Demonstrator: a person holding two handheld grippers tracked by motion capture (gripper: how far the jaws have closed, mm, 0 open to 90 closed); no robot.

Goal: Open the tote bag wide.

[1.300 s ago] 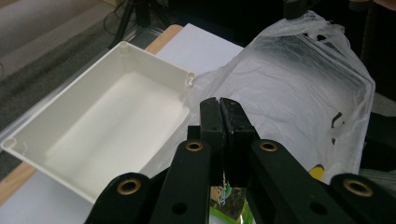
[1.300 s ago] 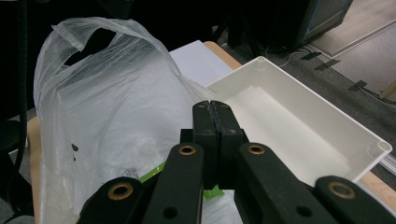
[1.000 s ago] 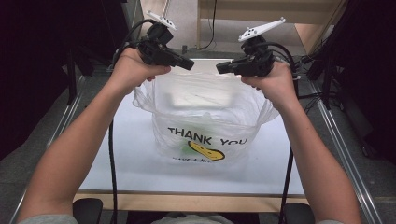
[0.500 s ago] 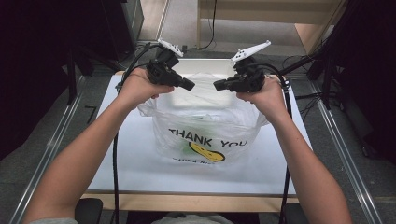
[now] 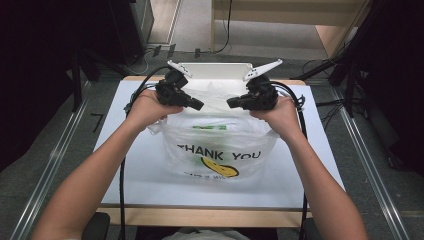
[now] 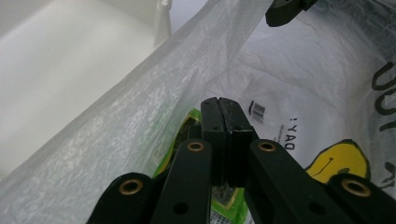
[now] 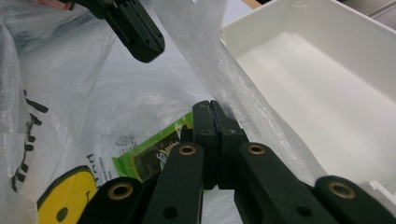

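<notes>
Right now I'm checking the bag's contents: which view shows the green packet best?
The right gripper view: the green packet lies flat in the plastic bag, label visible. The left gripper view shows green edges behind the tool. The high view shows a faint green strip through plastic.

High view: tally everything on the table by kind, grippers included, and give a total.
Handheld grippers: 2 (left gripper, right gripper, each with its jaws shut)
Thank-you plastic bag: 1
Green snack packet inside the bag: 1
White tray behind the bag: 1
Total: 5
</notes>
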